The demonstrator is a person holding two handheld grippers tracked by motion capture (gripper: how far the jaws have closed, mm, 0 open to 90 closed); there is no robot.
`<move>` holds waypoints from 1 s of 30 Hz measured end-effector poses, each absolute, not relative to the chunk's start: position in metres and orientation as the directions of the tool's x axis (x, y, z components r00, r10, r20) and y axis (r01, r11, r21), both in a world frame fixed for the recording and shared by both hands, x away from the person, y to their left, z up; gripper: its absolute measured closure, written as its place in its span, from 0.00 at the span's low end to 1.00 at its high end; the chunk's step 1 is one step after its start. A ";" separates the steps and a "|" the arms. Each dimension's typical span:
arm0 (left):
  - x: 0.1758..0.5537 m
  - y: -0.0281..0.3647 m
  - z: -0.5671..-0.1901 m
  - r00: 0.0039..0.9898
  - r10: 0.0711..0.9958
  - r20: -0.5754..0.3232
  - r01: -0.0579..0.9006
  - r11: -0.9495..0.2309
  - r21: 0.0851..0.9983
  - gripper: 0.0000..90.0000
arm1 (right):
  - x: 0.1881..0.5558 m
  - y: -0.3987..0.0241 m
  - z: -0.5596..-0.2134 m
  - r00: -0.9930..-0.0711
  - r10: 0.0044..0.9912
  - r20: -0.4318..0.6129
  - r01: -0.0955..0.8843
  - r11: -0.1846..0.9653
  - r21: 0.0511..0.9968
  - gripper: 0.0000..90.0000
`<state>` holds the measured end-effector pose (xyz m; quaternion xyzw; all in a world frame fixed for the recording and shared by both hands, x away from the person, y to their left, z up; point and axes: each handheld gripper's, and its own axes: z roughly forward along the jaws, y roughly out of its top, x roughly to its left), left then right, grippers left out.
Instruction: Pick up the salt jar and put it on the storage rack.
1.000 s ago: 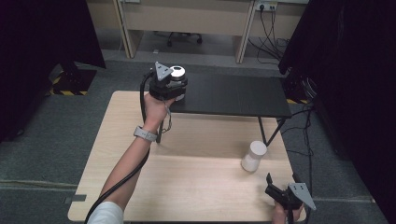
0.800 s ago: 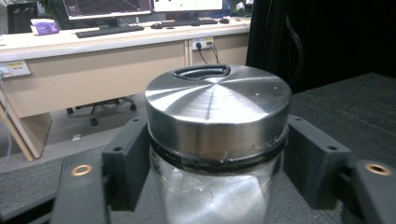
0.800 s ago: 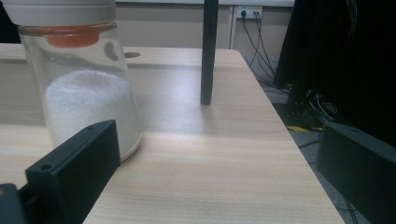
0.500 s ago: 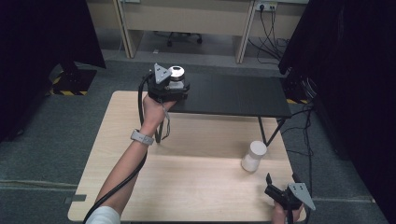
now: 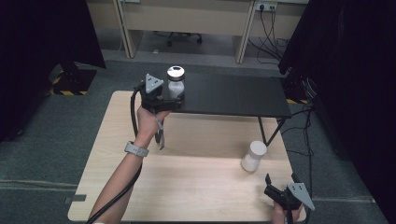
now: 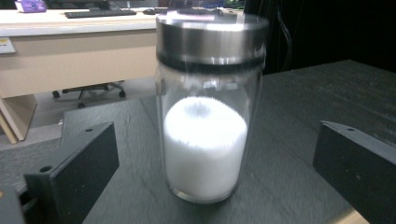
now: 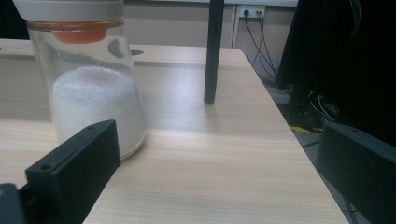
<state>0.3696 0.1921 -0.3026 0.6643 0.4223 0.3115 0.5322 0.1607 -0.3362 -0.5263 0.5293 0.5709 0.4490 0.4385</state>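
Note:
A glass jar with a metal lid (image 5: 176, 78), half full of white powder, stands upright on the black raised shelf (image 5: 233, 95). My left gripper (image 5: 172, 99) is open at the shelf's left end. In the left gripper view the jar (image 6: 205, 140) stands between the wide-apart jaws, touching neither. A second jar with a white lid (image 5: 253, 156) stands on the wooden table (image 5: 187, 186) at the right. My right gripper (image 5: 281, 184) is open near the table's front right corner, just short of that jar (image 7: 91, 93), which sits ahead and to the left of its jaws.
The black shelf stands on thin legs (image 7: 212, 51) over the back half of the table. Dark curtains (image 5: 355, 70) flank both sides. Cables and wall sockets (image 5: 268, 18) lie beyond the table, and an office chair base (image 5: 177, 37) sits under a desk.
My left gripper has drawn back a little toward the person and to the left, while the metal-lidded jar stays on the shelf. The right gripper has not moved.

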 end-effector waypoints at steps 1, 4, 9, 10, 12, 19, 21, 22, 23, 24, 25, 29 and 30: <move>0.366 0.193 -0.304 0.442 0.896 -0.041 0.233 -0.071 0.970 0.00 | 0.160 -0.336 -0.526 -0.057 0.998 -0.029 0.210 0.041 0.977 0.00; 0.356 0.196 -0.310 0.434 0.899 -0.059 0.240 -0.052 0.969 0.00 | 0.160 -0.336 -0.527 -0.060 0.998 -0.035 0.208 0.047 0.977 0.00; 0.338 0.201 -0.319 0.419 0.907 -0.052 0.241 -0.056 0.969 0.00 | 0.159 -0.336 -0.527 -0.063 0.998 -0.032 0.206 0.044 0.977 0.00; 0.335 0.202 -0.321 0.414 0.909 -0.052 0.241 -0.054 0.969 0.00 | 0.159 -0.336 -0.527 -0.064 0.997 -0.033 0.204 0.045 0.978 0.00; 0.328 0.205 -0.325 0.403 0.914 -0.048 0.242 -0.056 0.969 0.00 | 0.158 -0.337 -0.528 -0.066 0.997 -0.033 0.201 0.046 0.978 0.00; 0.306 0.214 -0.336 0.365 0.931 -0.012 0.260 -0.089 0.962 0.00 | 0.158 -0.337 -0.528 -0.074 0.997 -0.039 0.200 0.053 0.978 0.00; 0.299 0.220 -0.340 0.356 0.934 -0.015 0.258 -0.083 0.962 0.00 | 0.158 -0.338 -0.528 -0.075 0.996 -0.038 0.199 0.052 0.979 0.00; 0.296 0.222 -0.342 0.351 0.936 -0.013 0.260 -0.084 0.962 0.00 | 0.158 -0.338 -0.528 -0.076 0.996 -0.038 0.199 0.052 0.979 0.00; 0.292 0.224 -0.345 0.345 0.939 -0.012 0.263 -0.085 0.961 0.00 | 0.157 -0.338 -0.528 -0.077 0.996 -0.038 0.200 0.053 0.978 0.00; 0.289 0.225 -0.347 0.340 0.940 -0.007 0.266 -0.089 0.960 0.00 | 0.157 -0.338 -0.528 -0.078 0.996 -0.038 0.200 0.053 0.978 0.00; 0.286 0.226 -0.349 0.332 0.943 0.002 0.273 -0.098 0.957 0.00 | 0.157 -0.338 -0.528 -0.079 0.996 -0.038 0.201 0.053 0.978 0.00; 0.277 0.232 -0.357 0.312 0.950 0.006 0.302 -0.105 0.948 0.00 | 0.158 -0.338 -0.527 -0.084 0.996 -0.043 0.207 0.060 0.977 0.00; 0.274 0.234 -0.360 0.308 0.951 0.003 0.307 -0.103 0.946 0.00 | 0.158 -0.338 -0.527 -0.085 0.995 -0.045 0.208 0.061 0.976 0.00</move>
